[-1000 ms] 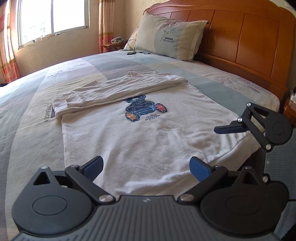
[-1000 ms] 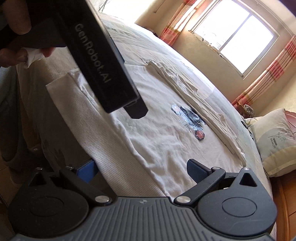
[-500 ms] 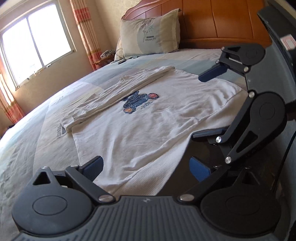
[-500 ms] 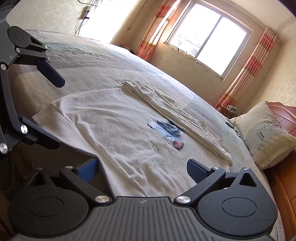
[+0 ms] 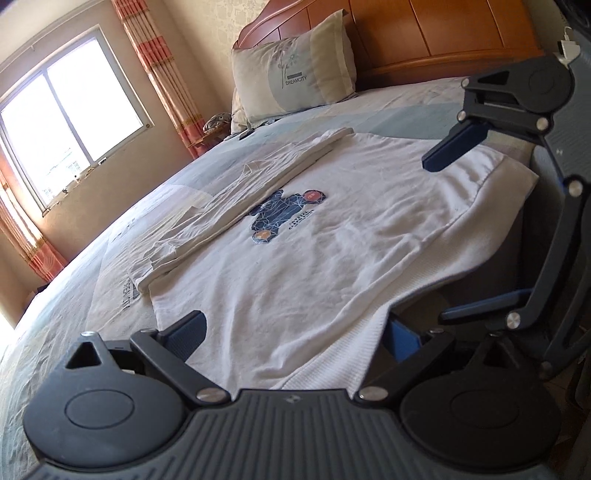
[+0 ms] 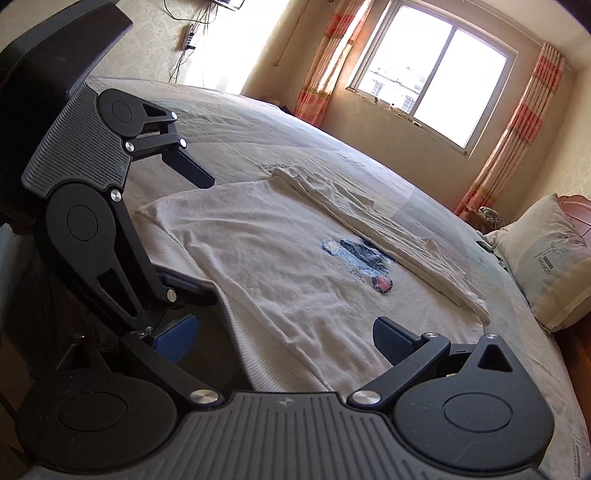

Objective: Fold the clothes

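Left gripper (image 5: 295,332) jaws spread wide around the ribbed hem at the bed's (image 5: 74,288) near edge, right gripper (image 6: 284,336) likewise spread beside it, white T-shirt (image 5: 332,236) flat mid-bed, far side folded inward, pillow (image 5: 295,70) at headboard (image 5: 443,33).

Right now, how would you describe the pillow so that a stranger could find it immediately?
Start at the wooden headboard at the far end of the bed. The pillow leans upright against it, beyond the white T-shirt. It is grey-green and beige, with a plant drawing and the word DREAMCITY printed on it.
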Tool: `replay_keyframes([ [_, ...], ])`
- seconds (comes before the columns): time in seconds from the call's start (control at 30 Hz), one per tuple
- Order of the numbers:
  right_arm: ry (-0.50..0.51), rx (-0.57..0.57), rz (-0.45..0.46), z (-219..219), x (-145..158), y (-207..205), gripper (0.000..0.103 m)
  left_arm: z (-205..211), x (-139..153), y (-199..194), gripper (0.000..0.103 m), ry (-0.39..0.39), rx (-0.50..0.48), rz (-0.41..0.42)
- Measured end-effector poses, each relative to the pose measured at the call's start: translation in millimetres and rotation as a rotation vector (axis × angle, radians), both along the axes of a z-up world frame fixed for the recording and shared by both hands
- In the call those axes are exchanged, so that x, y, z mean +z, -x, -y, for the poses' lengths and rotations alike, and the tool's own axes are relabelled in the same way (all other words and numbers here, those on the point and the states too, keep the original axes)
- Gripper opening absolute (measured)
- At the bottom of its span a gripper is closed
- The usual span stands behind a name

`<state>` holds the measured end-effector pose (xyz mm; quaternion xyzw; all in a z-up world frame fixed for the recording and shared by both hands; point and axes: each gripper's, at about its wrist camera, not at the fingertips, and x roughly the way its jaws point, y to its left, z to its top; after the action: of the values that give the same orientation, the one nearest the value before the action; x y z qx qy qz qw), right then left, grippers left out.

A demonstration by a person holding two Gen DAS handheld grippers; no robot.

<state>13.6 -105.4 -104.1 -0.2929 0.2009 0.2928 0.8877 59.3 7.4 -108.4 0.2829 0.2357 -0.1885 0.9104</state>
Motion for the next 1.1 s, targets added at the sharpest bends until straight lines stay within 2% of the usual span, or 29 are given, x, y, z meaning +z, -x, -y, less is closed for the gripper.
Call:
replay_keyframes([
  [0.23,0.087,-0.094,0.014,-3.9,-20.1,-15.7,0.103,-1.1,1.5,7.2,0.099,-0.038,-0.027,0.002],
  [0.43,0.034,-0.146,0.080,4.3,-10.3,-15.0,0.103,19.3,-7.7,12.7,0.099,-0.129,-0.125,0.109],
  [0.57,0.008,-0.147,0.124,6.6,-2.5,-12.8,0.103,32.2,-19.8,4.2,0.099,-0.236,-0.113,0.180],
  [0.63,0.007,-0.141,0.120,8.2,-2.1,-13.2,0.103,33.4,-22.4,0.4,0.099,-0.256,-0.096,0.196],
  [0.7,0.013,-0.132,0.109,9.5,-3.5,-13.8,0.103,30.6,-20.1,-2.7,0.099,-0.240,-0.074,0.191],
  [0.8,0.058,-0.123,0.092,8.6,-13.2,-15.0,0.103,22.8,-13.6,-2.4,0.099,-0.199,-0.052,0.189],
  [0.87,0.095,-0.129,0.116,6.0,-19.4,-15.8,0.103,18.9,-12.1,-1.5,0.100,-0.195,-0.047,0.193],
  [0.97,0.152,-0.149,0.163,1.5,-26.5,-17.8,0.103,15.3,-17.3,-2.8,0.100,-0.235,-0.040,0.200],
  [1.1,0.254,-0.229,0.228,8.6,-30.5,-24.4,0.103,3.6,-21.9,-0.8,0.100,-0.269,-0.013,0.195],
])
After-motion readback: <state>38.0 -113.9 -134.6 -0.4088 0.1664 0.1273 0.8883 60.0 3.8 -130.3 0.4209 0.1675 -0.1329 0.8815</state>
